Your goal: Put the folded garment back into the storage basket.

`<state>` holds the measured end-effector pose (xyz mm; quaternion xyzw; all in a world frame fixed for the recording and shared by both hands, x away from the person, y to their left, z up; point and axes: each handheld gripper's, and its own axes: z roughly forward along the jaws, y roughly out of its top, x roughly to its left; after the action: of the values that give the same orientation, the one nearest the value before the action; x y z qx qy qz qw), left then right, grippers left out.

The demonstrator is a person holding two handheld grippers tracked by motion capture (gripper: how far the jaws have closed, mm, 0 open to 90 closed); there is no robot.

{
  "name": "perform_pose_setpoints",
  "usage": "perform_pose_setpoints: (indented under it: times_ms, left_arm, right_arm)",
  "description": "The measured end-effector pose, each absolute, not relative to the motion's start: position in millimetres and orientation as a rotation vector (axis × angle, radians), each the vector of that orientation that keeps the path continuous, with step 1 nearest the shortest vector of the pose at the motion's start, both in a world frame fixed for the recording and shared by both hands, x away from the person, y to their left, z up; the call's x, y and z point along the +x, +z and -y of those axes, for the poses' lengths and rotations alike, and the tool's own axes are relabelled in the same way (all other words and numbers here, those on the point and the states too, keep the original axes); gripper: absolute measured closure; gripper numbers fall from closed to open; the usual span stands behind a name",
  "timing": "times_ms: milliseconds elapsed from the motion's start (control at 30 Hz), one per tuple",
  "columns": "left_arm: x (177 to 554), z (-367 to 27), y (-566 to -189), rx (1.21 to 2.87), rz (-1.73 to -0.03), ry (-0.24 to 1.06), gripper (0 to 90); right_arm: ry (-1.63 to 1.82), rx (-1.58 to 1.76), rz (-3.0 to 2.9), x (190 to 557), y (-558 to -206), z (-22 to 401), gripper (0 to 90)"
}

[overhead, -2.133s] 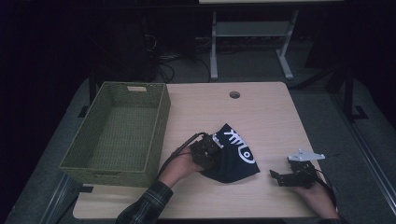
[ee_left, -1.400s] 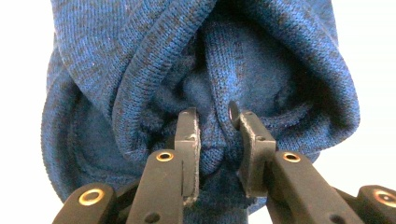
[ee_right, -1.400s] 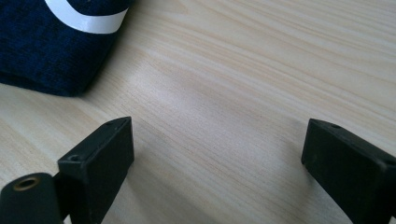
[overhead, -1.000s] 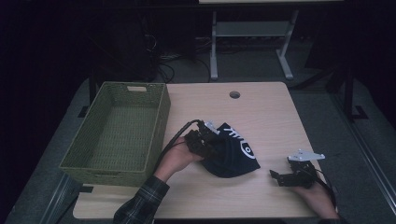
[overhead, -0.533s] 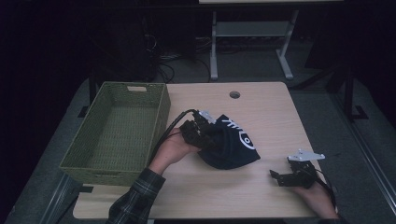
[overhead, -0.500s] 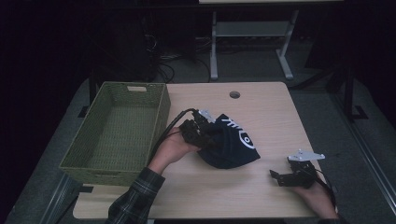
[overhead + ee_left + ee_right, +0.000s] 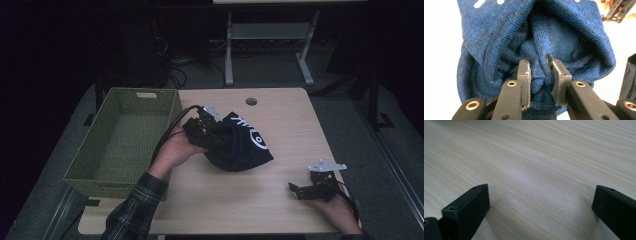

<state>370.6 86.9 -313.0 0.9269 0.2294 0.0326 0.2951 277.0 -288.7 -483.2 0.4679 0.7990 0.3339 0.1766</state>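
While the right gripper (image 7: 298, 191) is rested wide open near the tabletop's (image 7: 280, 107) front right corner, a fold of the blue beanie (image 7: 240, 145) is pinched by the left gripper (image 7: 539, 75)

Dim room, grey floor (image 7: 280, 70), cables (image 7: 172, 55), metal-legged furniture (image 7: 265, 45) beyond.

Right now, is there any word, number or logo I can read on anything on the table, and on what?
No text can be read for sure.
White print on the blue knit hat: a ring-shaped mark and a few strokes above it, too small and creased to read in the high view.
The left claw, shut on a fold of the hat, shows only cut-off white scraps of print.
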Motion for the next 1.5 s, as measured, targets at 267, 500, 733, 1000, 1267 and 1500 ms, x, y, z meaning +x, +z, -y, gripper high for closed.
perform_pose_setpoints:
  times_ms: [267, 500, 733, 1000, 1267, 1500]
  left_arm:
    - [372, -101, -291, 2.448, -0.632, 0.145, 71.3]
    - [373, -115, -278, 2.439, -0.663, 0.183, 71.3]
    - [373, -132, -265, 2.417, -0.705, 0.236, 71.3]
    - [372, -158, -258, 2.397, -0.769, 0.283, 71.2]
    - [371, -194, -252, 2.358, -0.858, 0.329, 71.3]
    - [367, -231, -248, 2.317, -0.952, 0.389, 71.3]
  right_arm:
    - [0.948, 1.323, -2.266, 277, -483, 288, 1.0]
    - [0.951, 1.325, -2.265, 277, -483, 288, 1.0]
    - [0.951, 1.324, -2.265, 277, -483, 288, 1.0]
    - [0.949, 1.322, -2.266, 277, -483, 288, 1.0]
    - [0.949, 1.315, -2.265, 277, -483, 289, 1.0]
    - [0.950, 1.314, -2.266, 277, -483, 289, 1.0]
